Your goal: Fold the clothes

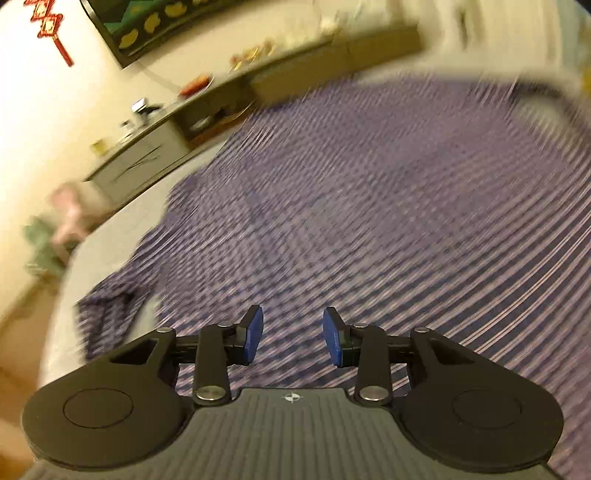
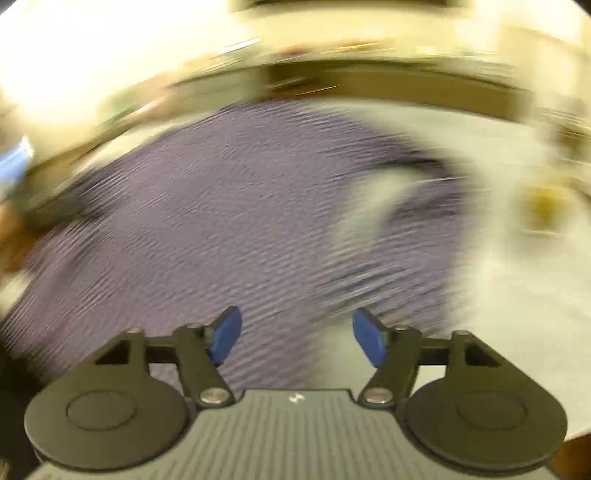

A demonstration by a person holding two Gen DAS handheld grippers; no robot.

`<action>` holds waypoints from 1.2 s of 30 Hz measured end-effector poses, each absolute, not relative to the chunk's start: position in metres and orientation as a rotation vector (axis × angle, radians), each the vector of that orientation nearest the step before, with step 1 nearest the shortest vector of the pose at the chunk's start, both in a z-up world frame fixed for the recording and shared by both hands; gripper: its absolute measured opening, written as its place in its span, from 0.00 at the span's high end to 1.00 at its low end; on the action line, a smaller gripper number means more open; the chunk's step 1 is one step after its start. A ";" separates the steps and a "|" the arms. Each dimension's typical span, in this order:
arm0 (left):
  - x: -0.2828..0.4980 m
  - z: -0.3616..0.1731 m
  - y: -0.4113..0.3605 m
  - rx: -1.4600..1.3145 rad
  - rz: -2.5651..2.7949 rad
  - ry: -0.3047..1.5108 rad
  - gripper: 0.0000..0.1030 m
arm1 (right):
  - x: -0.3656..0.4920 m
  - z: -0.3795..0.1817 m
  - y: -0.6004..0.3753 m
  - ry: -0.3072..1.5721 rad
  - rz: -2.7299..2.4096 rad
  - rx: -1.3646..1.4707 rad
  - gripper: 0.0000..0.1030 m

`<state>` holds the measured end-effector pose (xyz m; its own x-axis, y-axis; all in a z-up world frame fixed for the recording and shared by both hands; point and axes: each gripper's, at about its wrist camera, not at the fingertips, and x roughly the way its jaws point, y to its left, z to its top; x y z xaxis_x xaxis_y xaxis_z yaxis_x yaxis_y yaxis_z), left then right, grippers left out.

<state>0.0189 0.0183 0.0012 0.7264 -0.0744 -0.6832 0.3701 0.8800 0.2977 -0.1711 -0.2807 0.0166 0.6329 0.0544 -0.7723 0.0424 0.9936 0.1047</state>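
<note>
A purple checked shirt (image 1: 351,206) lies spread over a pale grey table (image 1: 110,236), a sleeve trailing toward the left edge. My left gripper (image 1: 292,338) hovers over the shirt's near part, its blue pads (image 1: 253,338) apart with nothing between them. In the right wrist view, badly blurred, the same shirt (image 2: 221,221) fills the middle and left, with a fold or sleeve curling at the right. My right gripper (image 2: 297,338) stands open above the shirt's edge, its blue pads (image 2: 369,341) wide apart and holding nothing.
Bare table surface (image 2: 517,302) shows to the right of the shirt. A low cabinet (image 1: 155,147) with small items runs along the far wall under a dark framed screen (image 1: 155,26). A yellowish object (image 2: 543,206) sits at the table's far right. Wooden floor lies at the left.
</note>
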 end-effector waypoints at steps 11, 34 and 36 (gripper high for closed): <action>-0.038 0.058 -0.123 0.506 -0.664 0.504 0.47 | -0.102 -0.034 -0.351 0.924 -0.153 0.081 0.99; -0.051 -0.045 -0.310 1.017 -0.696 0.100 0.91 | -0.139 0.018 -0.457 0.507 0.151 0.754 0.87; -0.030 0.002 -0.293 0.762 -0.731 0.224 0.92 | -0.147 0.016 -0.472 0.441 0.140 0.828 0.71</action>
<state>-0.0299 -0.2928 0.0017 0.7347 -0.5198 -0.4359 0.6749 0.4942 0.5481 -0.1470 -0.4719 0.0163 0.9008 0.2890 -0.3242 0.0495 0.6733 0.7377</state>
